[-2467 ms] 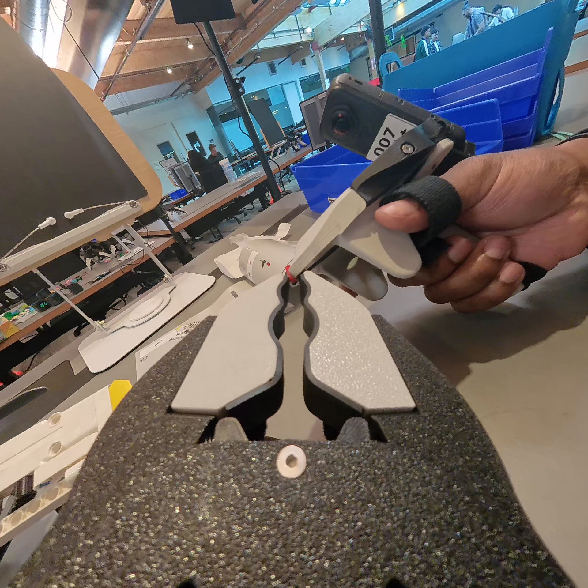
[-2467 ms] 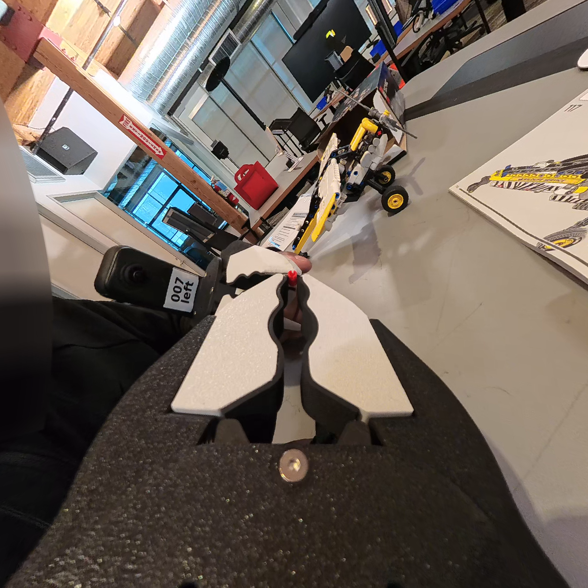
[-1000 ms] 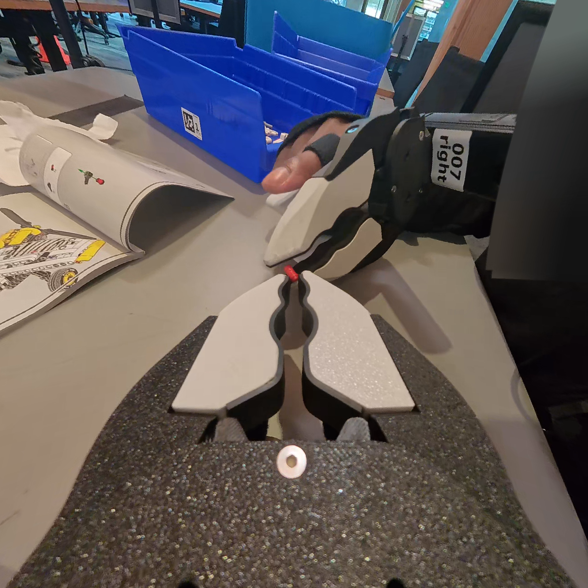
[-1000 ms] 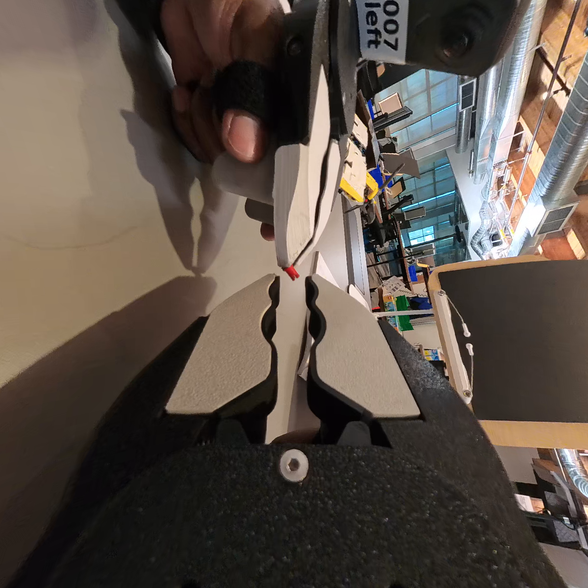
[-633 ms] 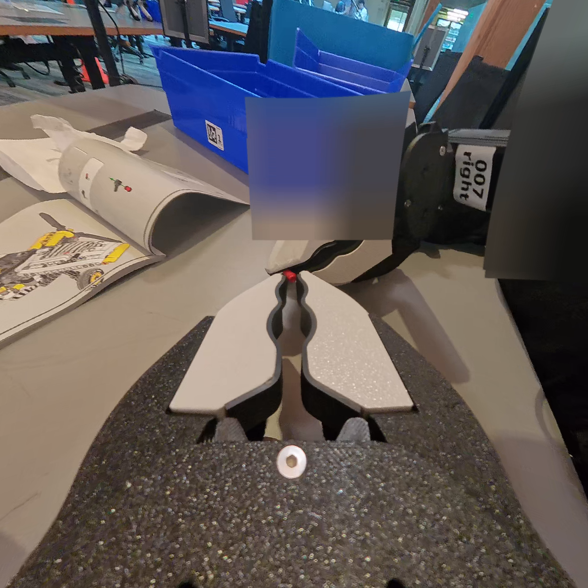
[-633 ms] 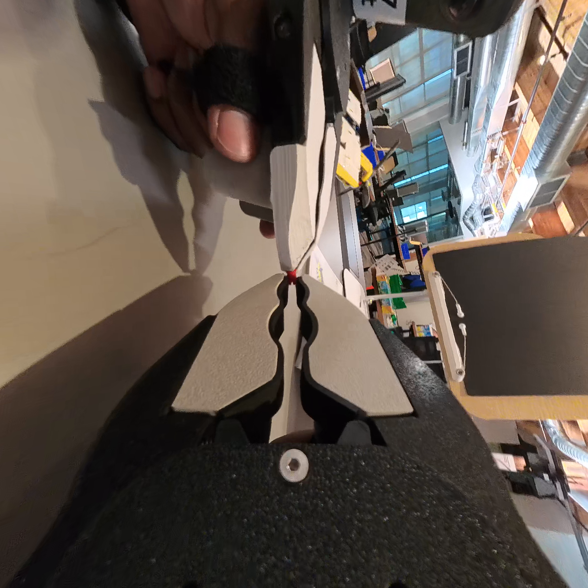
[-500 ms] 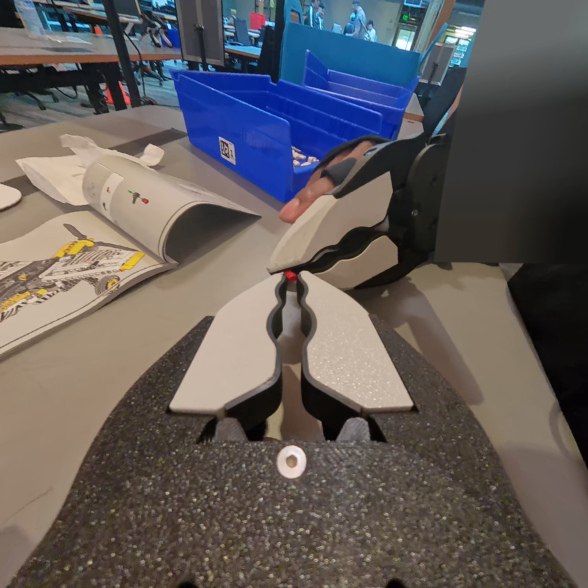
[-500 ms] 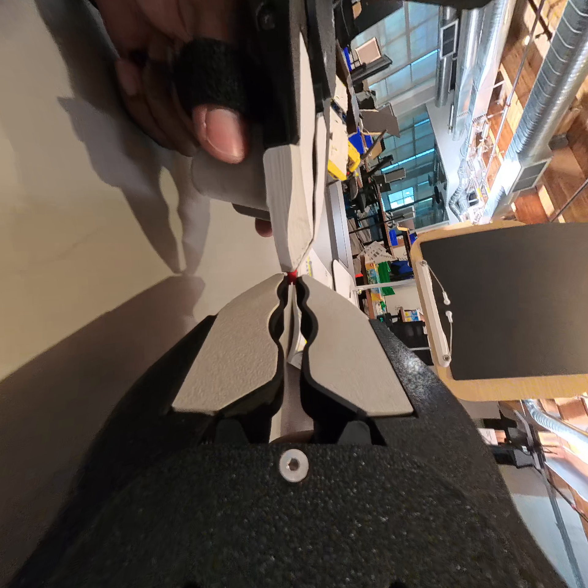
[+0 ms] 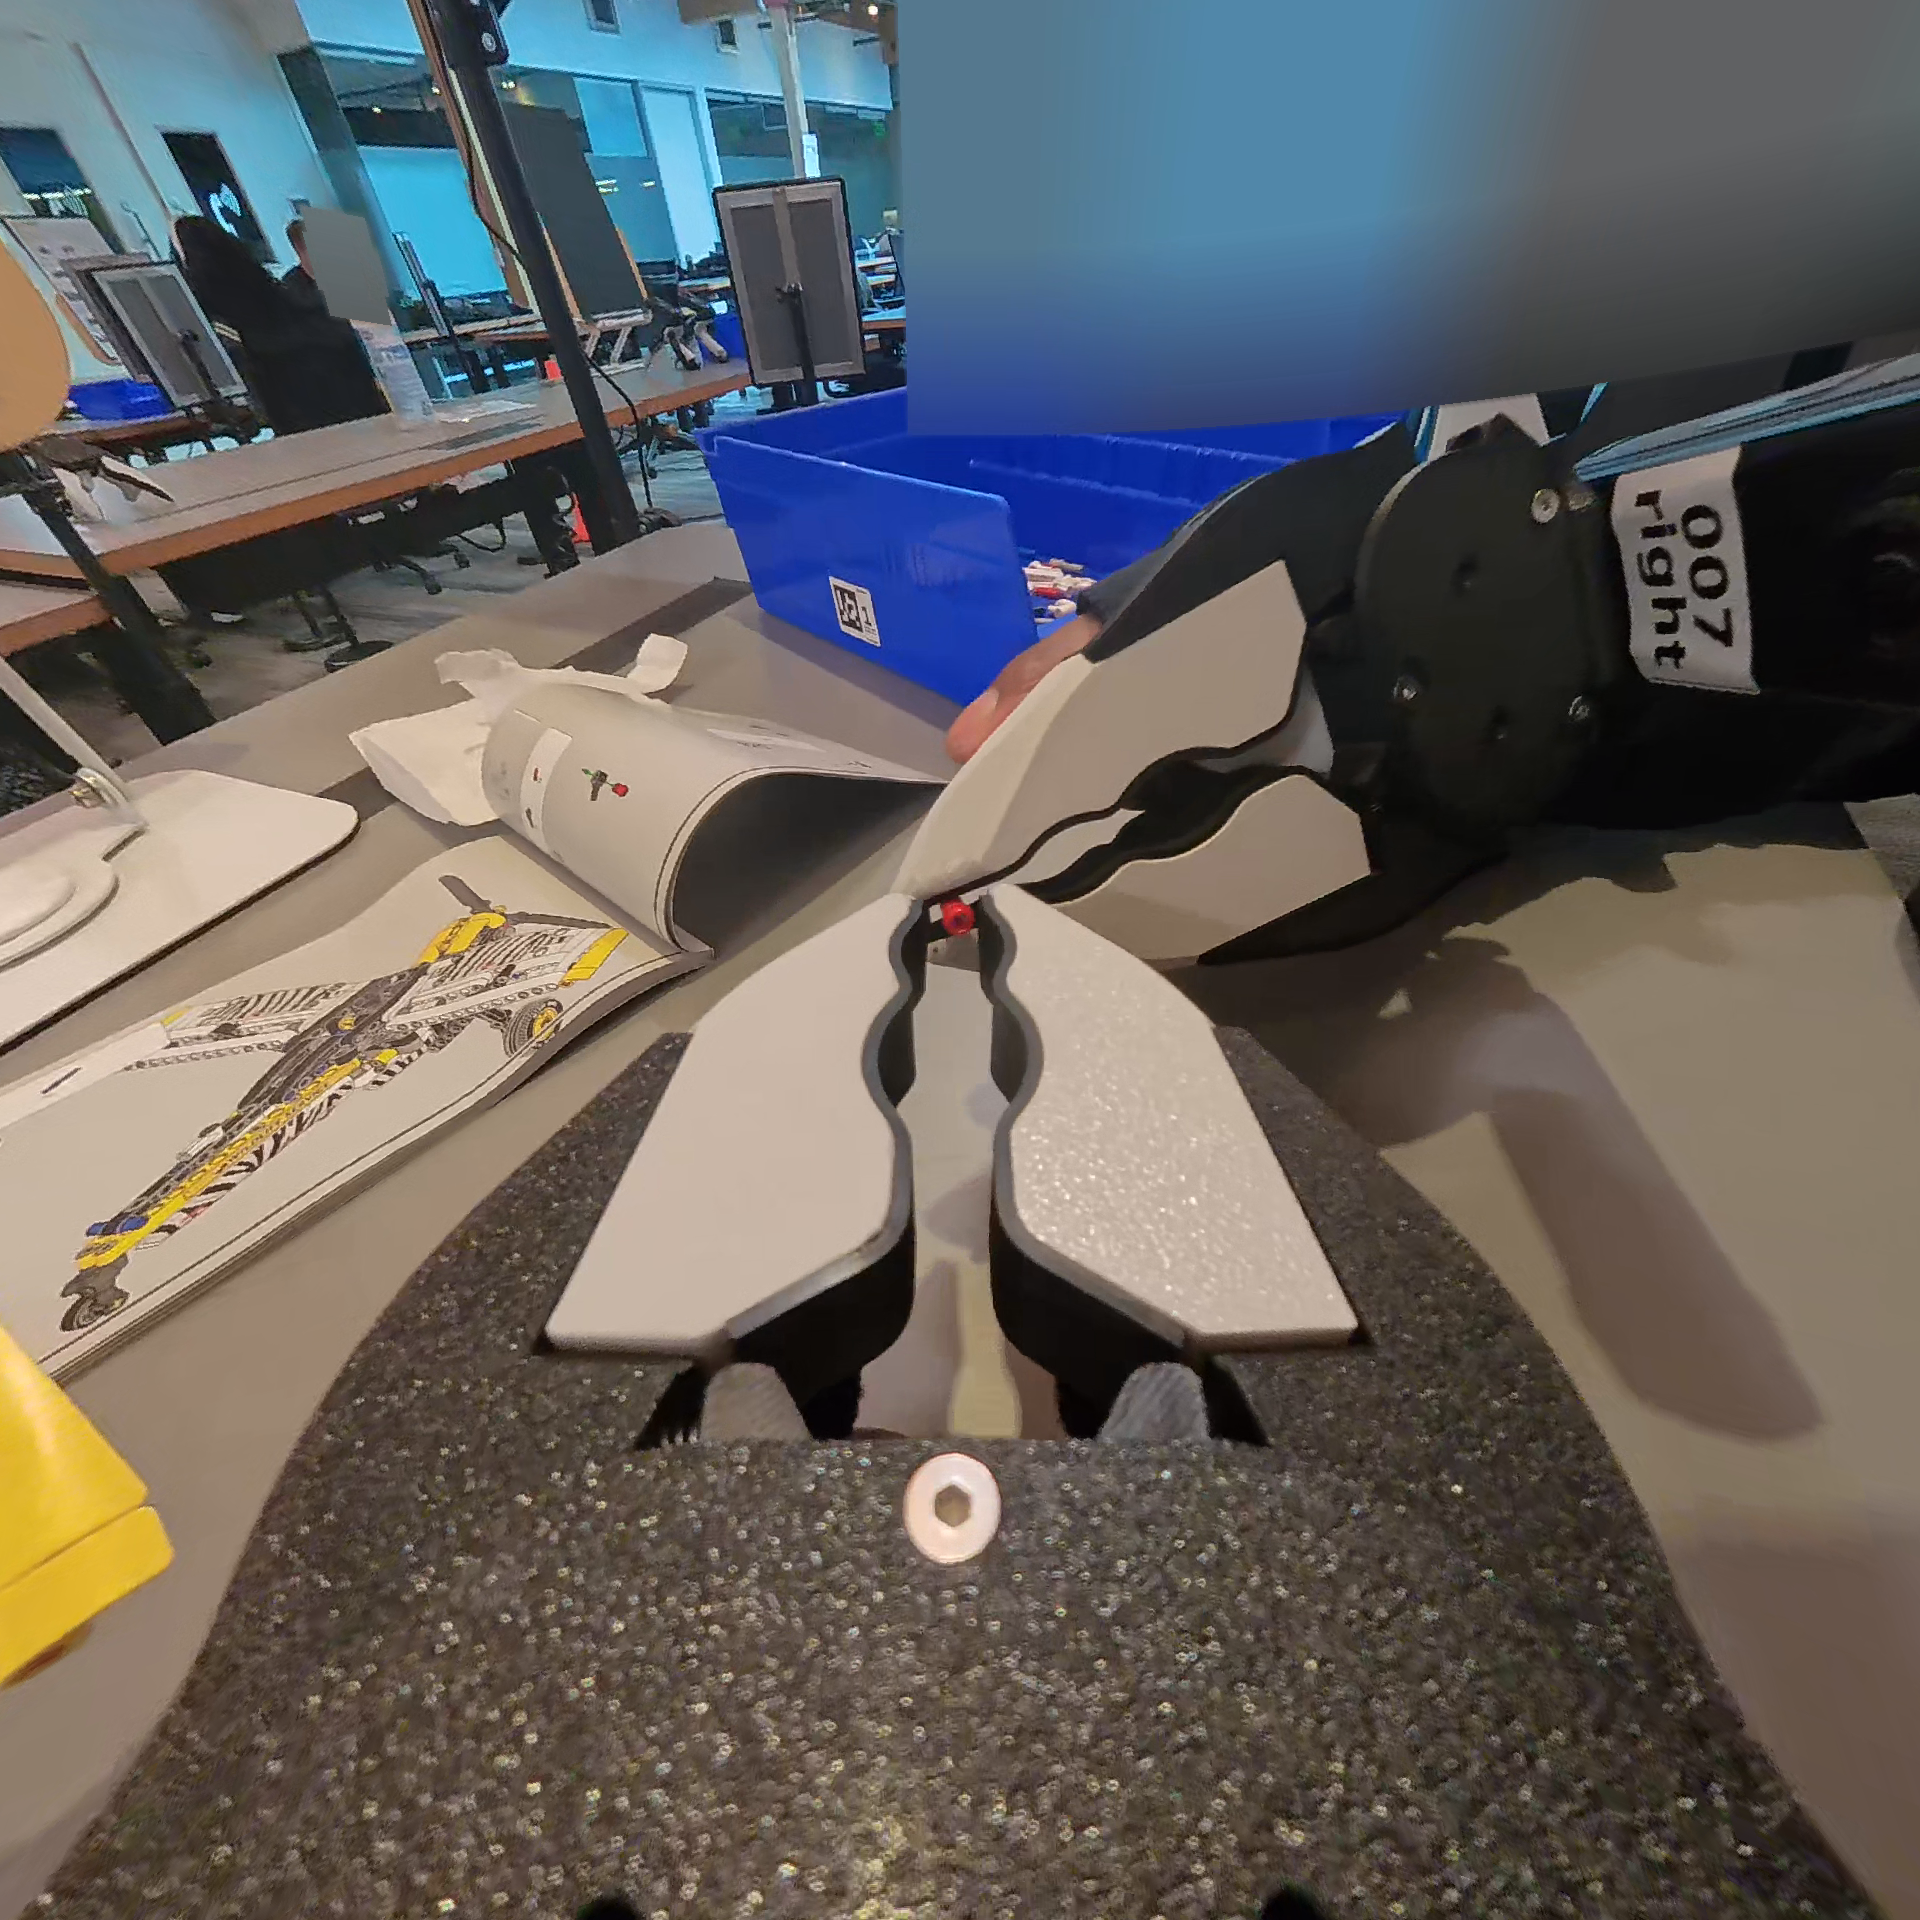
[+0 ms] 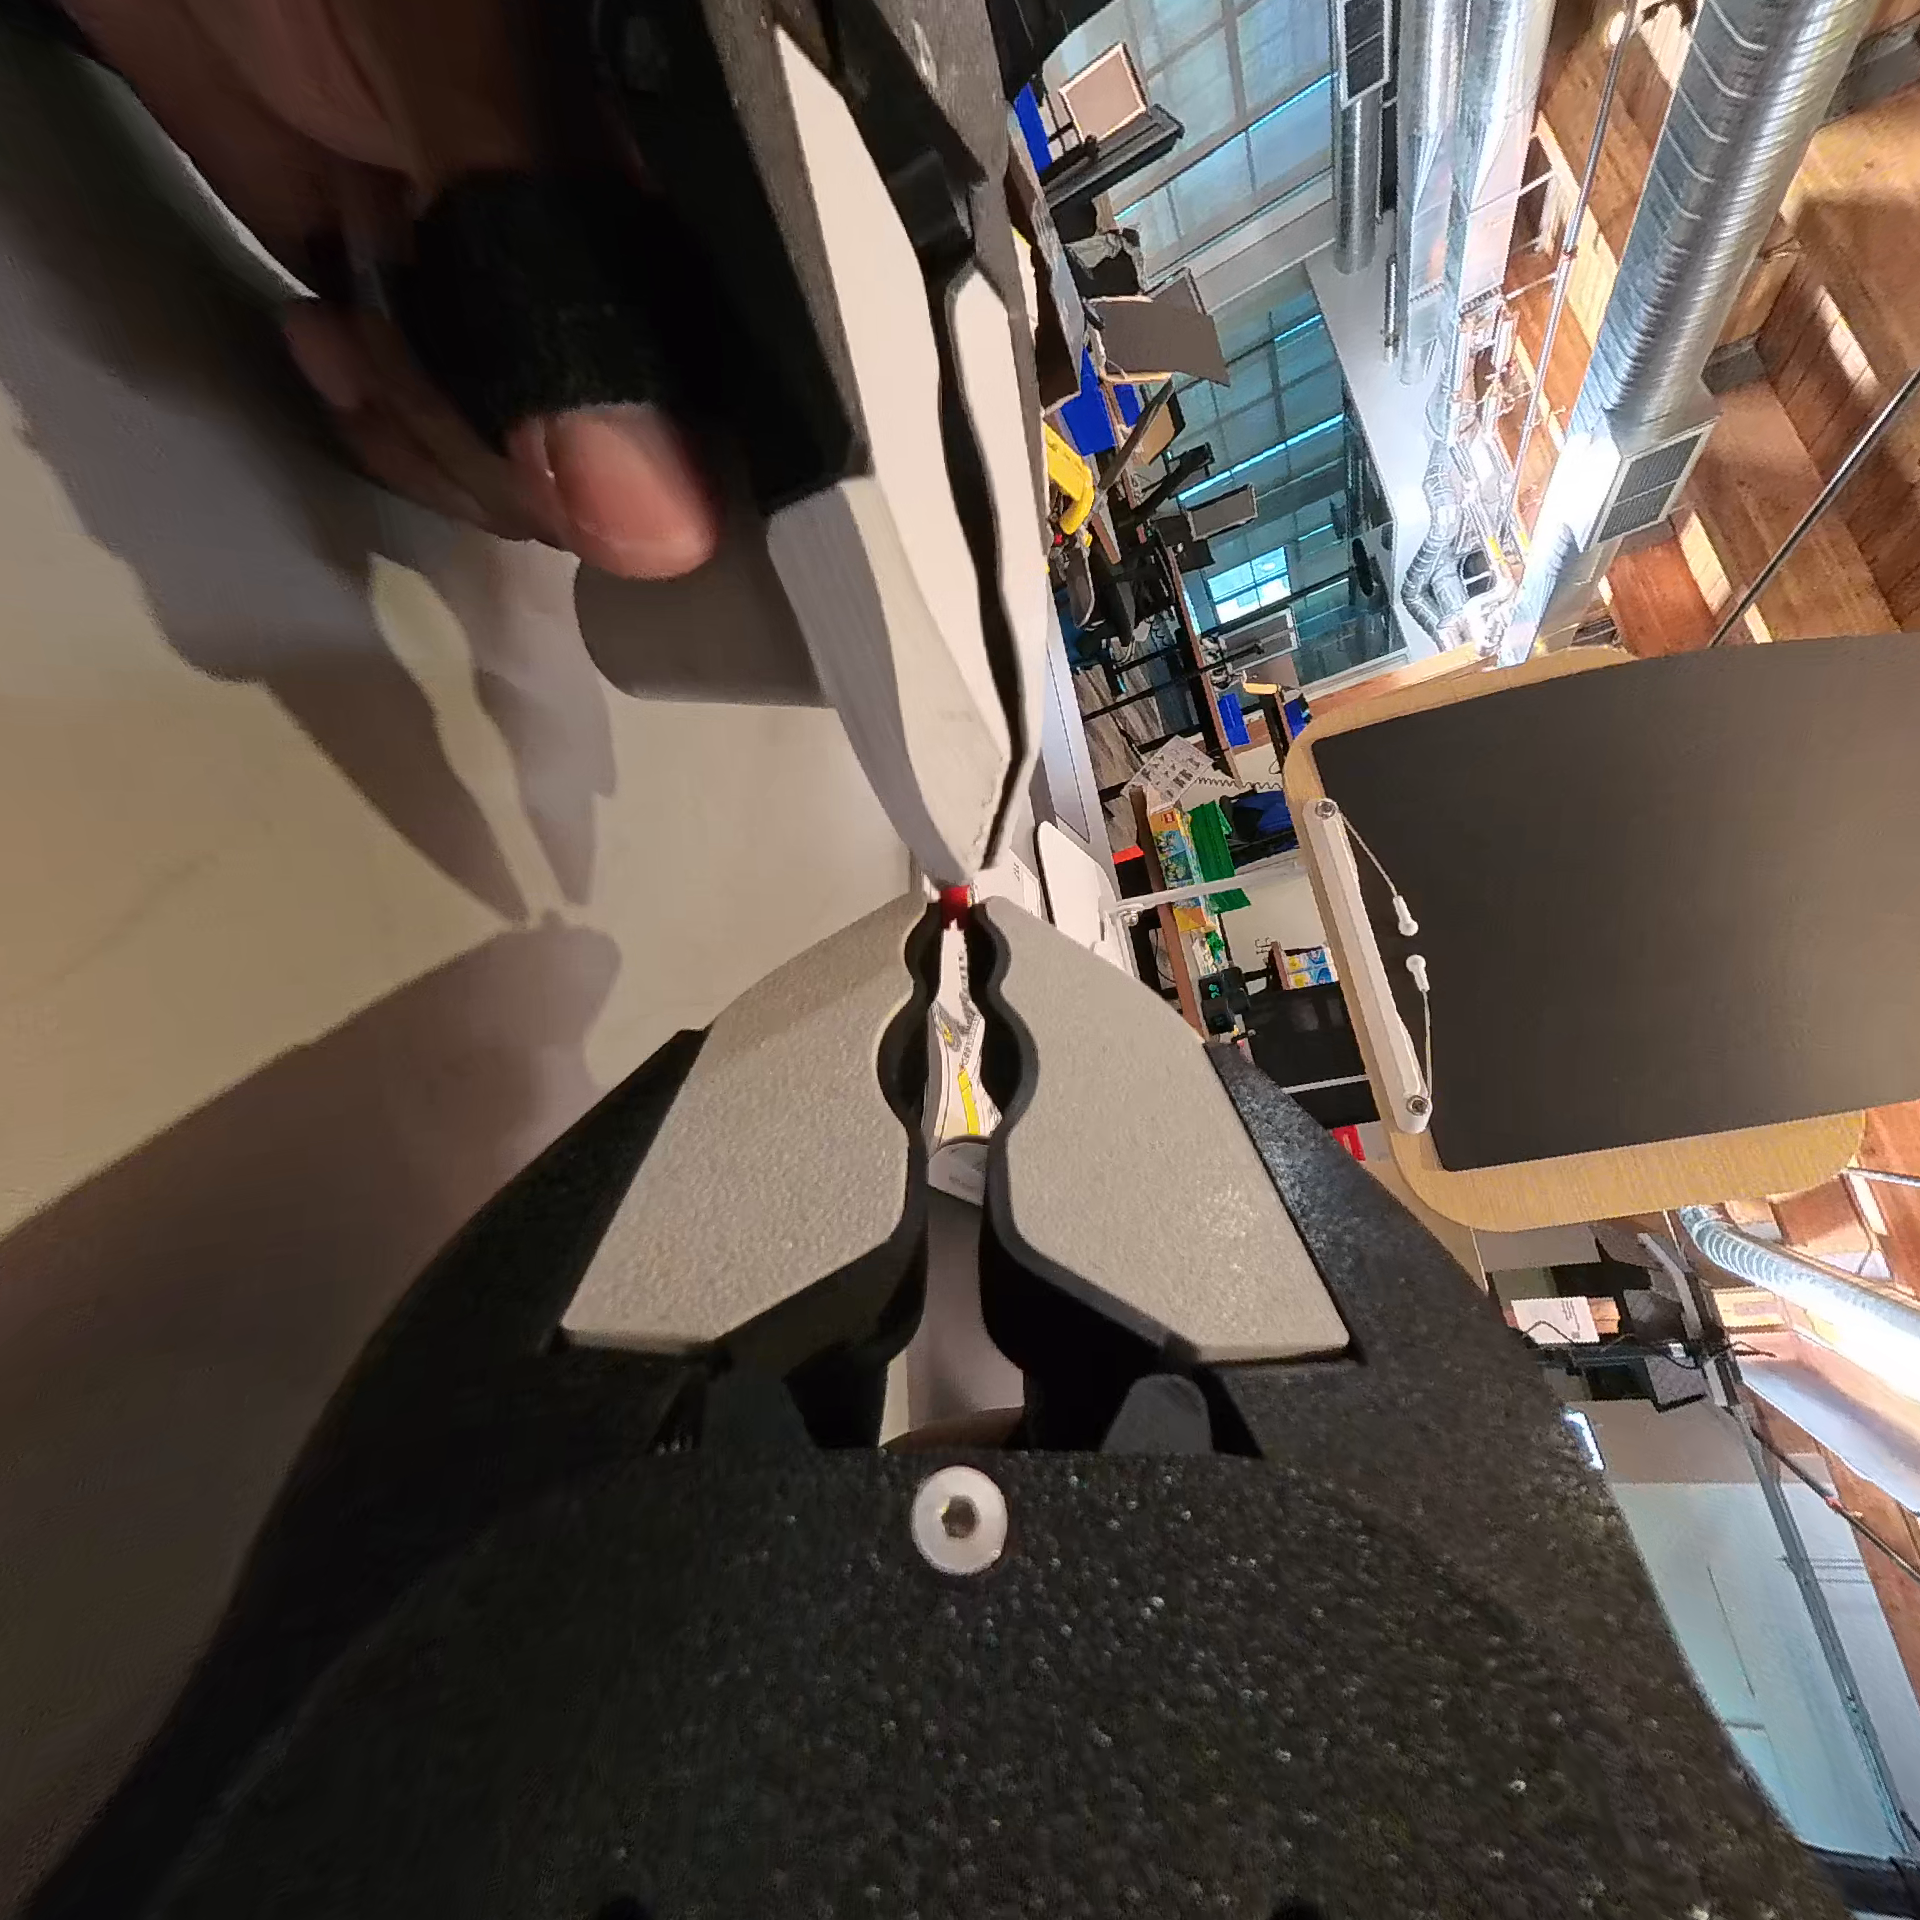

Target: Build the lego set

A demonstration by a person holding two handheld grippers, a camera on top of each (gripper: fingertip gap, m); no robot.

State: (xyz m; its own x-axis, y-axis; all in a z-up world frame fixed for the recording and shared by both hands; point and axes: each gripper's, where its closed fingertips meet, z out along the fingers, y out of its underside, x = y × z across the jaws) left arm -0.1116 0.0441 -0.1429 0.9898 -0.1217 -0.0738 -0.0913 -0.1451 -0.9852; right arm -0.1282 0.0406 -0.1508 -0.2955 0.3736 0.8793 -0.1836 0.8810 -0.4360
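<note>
A small red pin (image 9: 954, 916) sits at the meeting tips of both grippers, above the grey table (image 9: 1621, 1049). In the left wrist view, my left gripper (image 9: 948, 908) has its tips slightly apart. The pin stands between them with a dark gap beside it, so the left gripper is open. My right gripper (image 9: 938, 894) comes in from the right, held by a hand, with its tips at the pin. In the right wrist view, my right gripper (image 10: 953, 914) is shut on the red pin (image 10: 953, 900). The left gripper's tips (image 10: 964, 857) come down onto it from above.
An open instruction booklet (image 9: 343, 1029) and crumpled white paper (image 9: 436, 748) lie to the left. A blue bin (image 9: 904, 551) with small parts stands behind. A white stand base (image 9: 156, 862) and a yellow piece (image 9: 52, 1507) are at the left. A black board in a wooden frame (image 10: 1610, 883) is nearby. The tips of both grippers are at nearly the same place.
A second ago the left gripper held the red pin and the right stood open. The right then shut on the pin, and the left fingertips have now parted a little.
</note>
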